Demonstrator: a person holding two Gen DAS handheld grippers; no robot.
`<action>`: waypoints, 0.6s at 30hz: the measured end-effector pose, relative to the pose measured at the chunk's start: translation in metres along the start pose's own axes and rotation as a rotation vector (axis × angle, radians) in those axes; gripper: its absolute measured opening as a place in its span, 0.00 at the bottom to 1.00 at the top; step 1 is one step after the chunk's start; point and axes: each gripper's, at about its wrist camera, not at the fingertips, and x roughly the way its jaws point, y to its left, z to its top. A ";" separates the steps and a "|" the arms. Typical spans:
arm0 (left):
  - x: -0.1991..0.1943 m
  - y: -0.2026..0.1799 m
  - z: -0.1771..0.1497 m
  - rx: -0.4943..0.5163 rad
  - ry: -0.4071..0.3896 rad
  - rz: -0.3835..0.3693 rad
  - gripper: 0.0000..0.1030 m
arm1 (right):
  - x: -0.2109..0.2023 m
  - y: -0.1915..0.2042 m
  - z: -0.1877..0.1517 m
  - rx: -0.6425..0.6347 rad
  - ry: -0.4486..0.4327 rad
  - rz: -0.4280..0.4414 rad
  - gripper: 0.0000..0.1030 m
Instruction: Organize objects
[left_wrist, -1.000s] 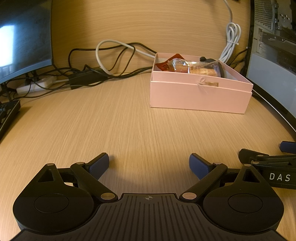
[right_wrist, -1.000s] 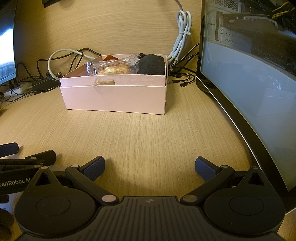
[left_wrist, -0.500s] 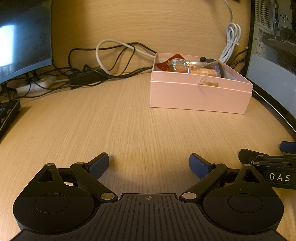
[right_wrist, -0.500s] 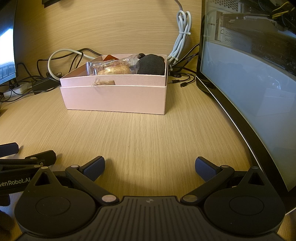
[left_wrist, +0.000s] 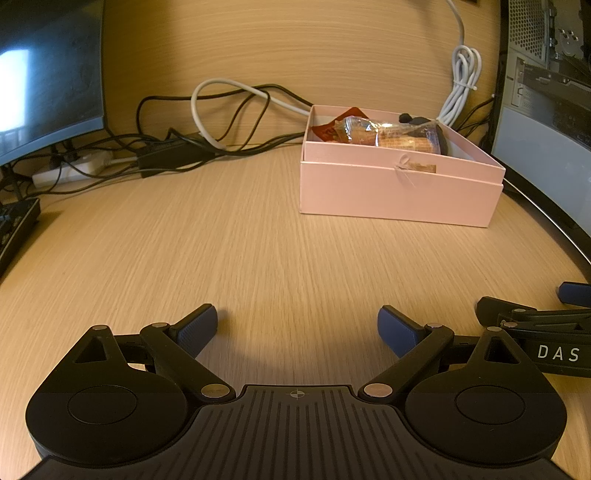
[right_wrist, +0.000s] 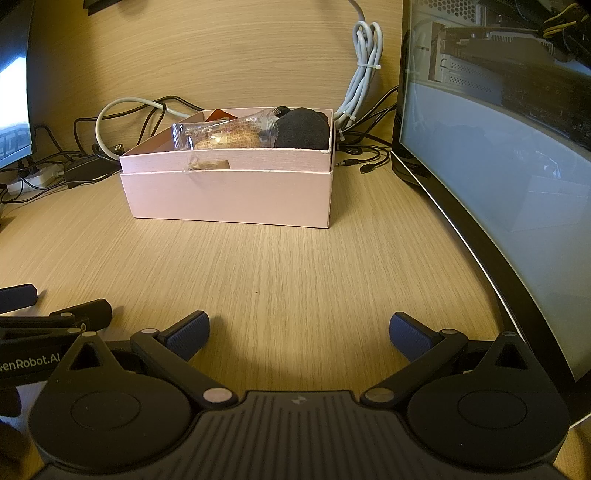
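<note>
**Both grippers spread, box ahead**

The left hand-held gripper (left_wrist: 297, 326) and right hand-held gripper (right_wrist: 299, 332) sit side by side low over the desk (left_wrist: 236, 258), fingers spread wide, holding nothing. Ahead of both, across bare wood, stands the pink box (right_wrist: 229, 195) holding wrapped snacks (right_wrist: 225, 134). A monitor (right_wrist: 498, 155) edges the right gripper's right side.

The desk (left_wrist: 229, 236) is matt, fine-grained wood; the pink box (right_wrist: 229, 195) looks like smooth matt cardboard; a glossy, crinkled plastic wrapper (right_wrist: 225, 134) lies inside; the fingers (right_wrist: 186, 334) have ribbed blue pads.

pink box (right_wrist: 229, 199); pale wood-grain desk (right_wrist: 295, 266); blue ribbed claw pads (right_wrist: 186, 334).
</note>
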 end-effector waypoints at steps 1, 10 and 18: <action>0.000 0.000 0.000 0.002 0.000 0.000 0.95 | 0.000 0.000 0.000 0.000 0.000 0.000 1.00; 0.001 0.000 0.001 0.005 0.001 -0.001 0.95 | 0.000 0.000 0.000 0.000 0.000 0.000 1.00; 0.001 0.000 0.001 0.005 0.001 -0.002 0.95 | 0.000 0.000 0.001 0.000 0.000 0.000 1.00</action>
